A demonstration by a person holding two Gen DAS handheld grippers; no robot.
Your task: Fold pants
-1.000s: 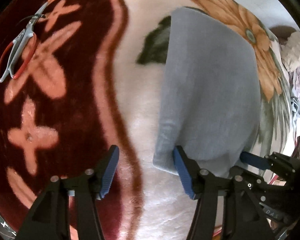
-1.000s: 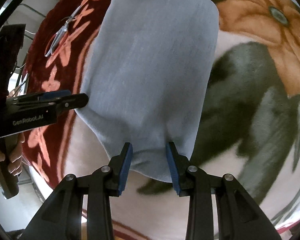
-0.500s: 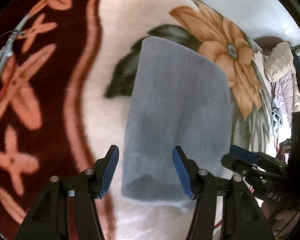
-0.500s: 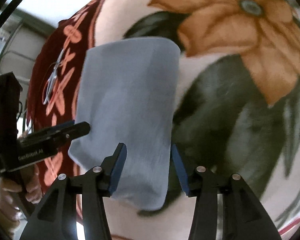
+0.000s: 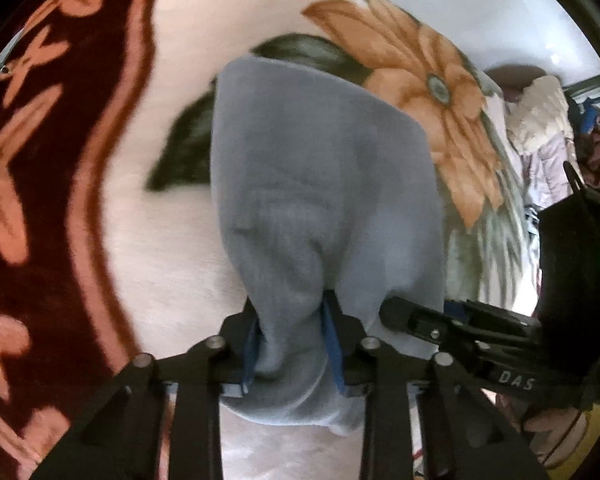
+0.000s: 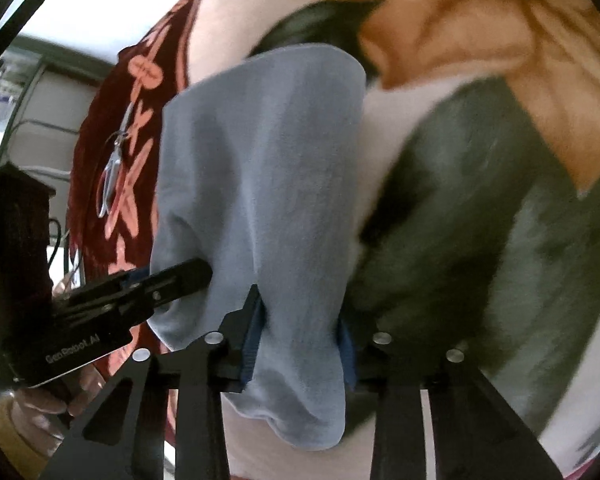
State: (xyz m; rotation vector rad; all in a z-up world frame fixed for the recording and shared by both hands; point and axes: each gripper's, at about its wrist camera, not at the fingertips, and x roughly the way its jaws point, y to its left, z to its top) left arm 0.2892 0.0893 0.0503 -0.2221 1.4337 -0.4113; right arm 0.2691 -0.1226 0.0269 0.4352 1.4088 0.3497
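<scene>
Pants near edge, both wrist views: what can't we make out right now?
- Left wrist view: pants near-edge corners and layer count, bunched between the left gripper jaws.
- Right wrist view: same near edge, wrapped around the right gripper jaws.
- Underside of the lifted cloth: hidden by the cloth itself, both views.
- Scissors: small, motion-blurred.
- Blanket beneath the pants: covered.

A plush blanket (image 5: 152, 208) covers the surface, cream in the middle with a large orange flower (image 5: 432, 92), dark green leaves (image 6: 452, 240) and a maroon border with pink crosses (image 5: 40, 160). Scissors (image 6: 114, 168) lie on the border. Beyond the blanket is a pale wall (image 5: 480, 12). Clothes (image 5: 548, 128) hang at the far right. A metal shelf (image 6: 32, 92) stands at the left in bright daylight.
</scene>
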